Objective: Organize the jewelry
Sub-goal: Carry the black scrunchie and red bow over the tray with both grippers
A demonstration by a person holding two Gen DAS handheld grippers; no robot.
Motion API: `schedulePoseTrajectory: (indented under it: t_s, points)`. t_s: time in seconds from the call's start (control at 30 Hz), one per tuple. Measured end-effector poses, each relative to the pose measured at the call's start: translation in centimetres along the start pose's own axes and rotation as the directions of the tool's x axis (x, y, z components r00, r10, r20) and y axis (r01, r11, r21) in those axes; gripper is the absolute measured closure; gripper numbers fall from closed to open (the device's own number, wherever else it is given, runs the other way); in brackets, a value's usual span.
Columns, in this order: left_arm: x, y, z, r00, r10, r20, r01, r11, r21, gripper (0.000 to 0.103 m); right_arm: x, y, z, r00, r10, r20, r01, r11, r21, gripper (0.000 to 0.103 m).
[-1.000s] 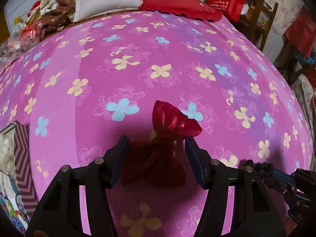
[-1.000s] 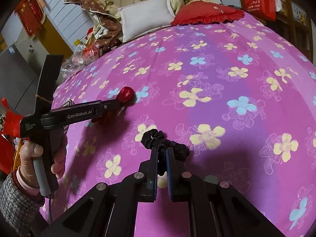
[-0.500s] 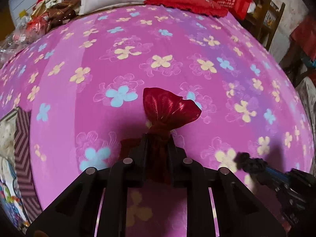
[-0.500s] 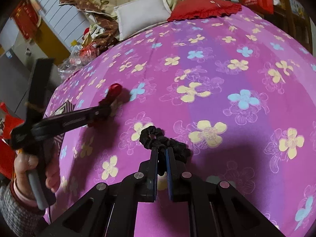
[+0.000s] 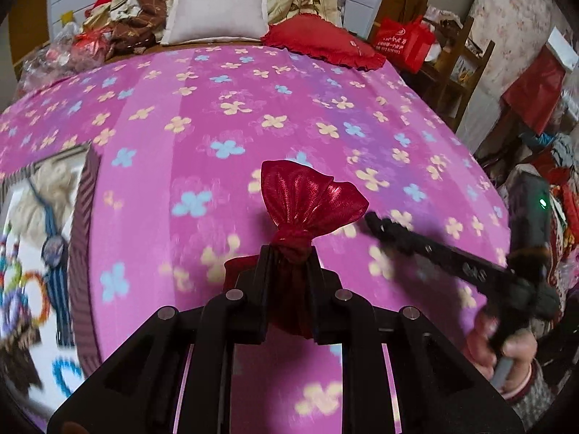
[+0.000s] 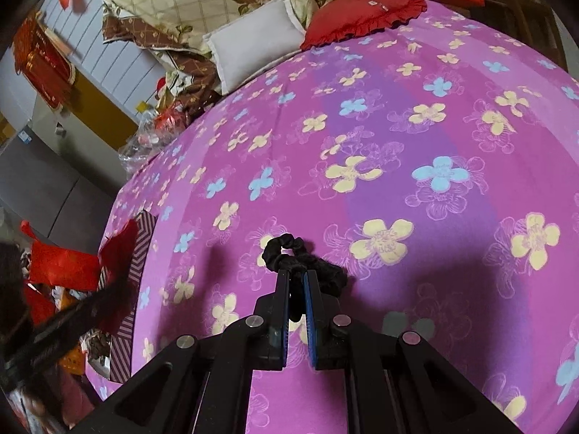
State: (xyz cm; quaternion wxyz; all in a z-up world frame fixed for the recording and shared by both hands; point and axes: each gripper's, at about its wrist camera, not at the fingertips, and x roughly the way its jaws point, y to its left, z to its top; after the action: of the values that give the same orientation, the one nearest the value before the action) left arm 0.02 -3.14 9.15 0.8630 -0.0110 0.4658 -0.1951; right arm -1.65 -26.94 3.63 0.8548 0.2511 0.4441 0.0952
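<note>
Bed [image 5: 253,115] fills both views, covered w/ a pink-and-purple striped sheet printed w/ yellow and blue flowers. At the head end: a white pillow [image 5: 217,11], a red frilled cushion [image 5: 322,41], a floral quilt and brown bedding piled behind. Room is crowded — a red shopping bag [image 5: 401,41] on a wooden chair off the far right corner of the bed, red items and plastic bags along the sides.

Red organza pouch [image 5: 307,199] is in the left tongs [image 5: 289,267], which have just been closing and now pinch it at the tied neck. The sheer, shiny gathered top fans out above the jaws; the body hangs below them, seemingly clear of the sheet. To the left on the bed sits a striped gift box [image 5: 81,253], open, w/ beaded bracelets and a blue pendant cord inside — blurred.

Right tongs [image 6: 296,282] are closed on a black scrunchie [image 6: 289,253], which is bunched between the blue pads w/ its loop sticking out ahead, low over the sheet; can't tell if it touches. In the left view the right tongs show as a blurred black bar, a hand [image 5: 506,343] on the handle.
</note>
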Motion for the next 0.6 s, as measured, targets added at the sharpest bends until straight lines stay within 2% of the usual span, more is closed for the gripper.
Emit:
schedulePoseTrajectory:
  t_s: [0.3,0.43,0.6]
  points:
    - [-5.4,-0.2,-4.5,0.997,0.013,0.072,-0.012,1.0,-0.016,0.088,-0.6,1.2,-1.5,1.0,-0.004,-0.008,0.004,1.0,-0.004,0.096]
    - [-7.9,1.8,-6.0,0.994,0.027,0.103,-0.021,0.998,-0.06,0.088,-0.5,2.2,-2.7,0.999,-0.024,-0.023,0.023,0.999,-0.034,0.096]
    - [-10.6,5.8,-7.6,0.987,0.088,0.137,-0.069,0.988,-0.134,0.088,-1.0,3.5,-4.5,0.999,-0.014,-0.048,0.012,0.999,-0.048,0.096]
